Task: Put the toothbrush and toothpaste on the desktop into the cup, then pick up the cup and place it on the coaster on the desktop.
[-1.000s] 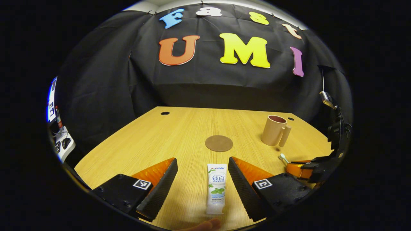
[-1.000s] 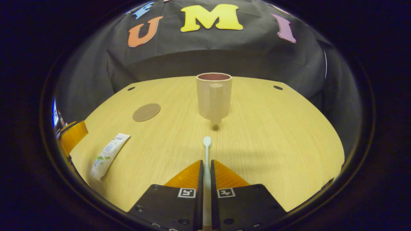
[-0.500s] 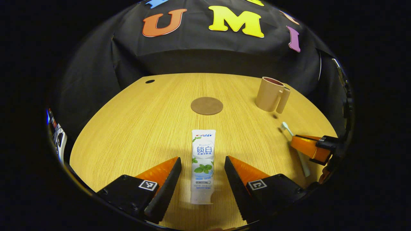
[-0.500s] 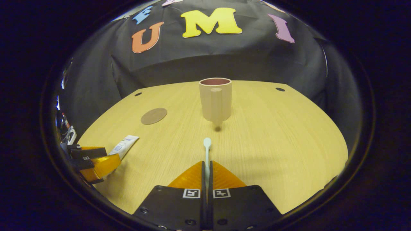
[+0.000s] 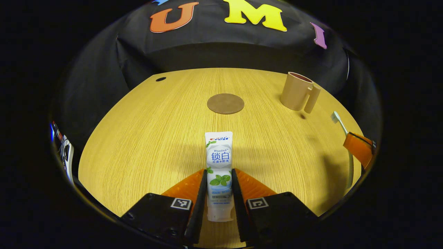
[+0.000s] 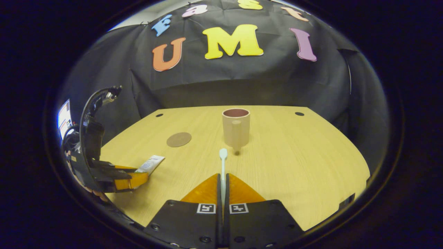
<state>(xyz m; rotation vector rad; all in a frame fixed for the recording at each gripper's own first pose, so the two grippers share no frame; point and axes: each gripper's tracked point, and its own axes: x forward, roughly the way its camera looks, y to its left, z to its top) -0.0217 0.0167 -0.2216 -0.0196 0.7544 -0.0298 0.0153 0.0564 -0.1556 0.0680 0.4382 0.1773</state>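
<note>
Now both tongs grip: left gripper (image 5: 218,180) pinches the toothpaste (image 5: 218,162), right gripper (image 6: 222,180) the toothbrush (image 6: 223,162). Lift each level, then tip upright over the cup (image 6: 236,127) at twelve o'clock.

On the desk (image 5: 145,138), the coaster (image 5: 225,103) lies left of the cup (image 5: 296,95) (well apart).

Pale wood-grain bench (image 5: 148,131) with cable holes (image 5: 160,79), backed by black cloth wall (image 6: 214,83); lit screen (image 6: 63,117) at left.
</note>
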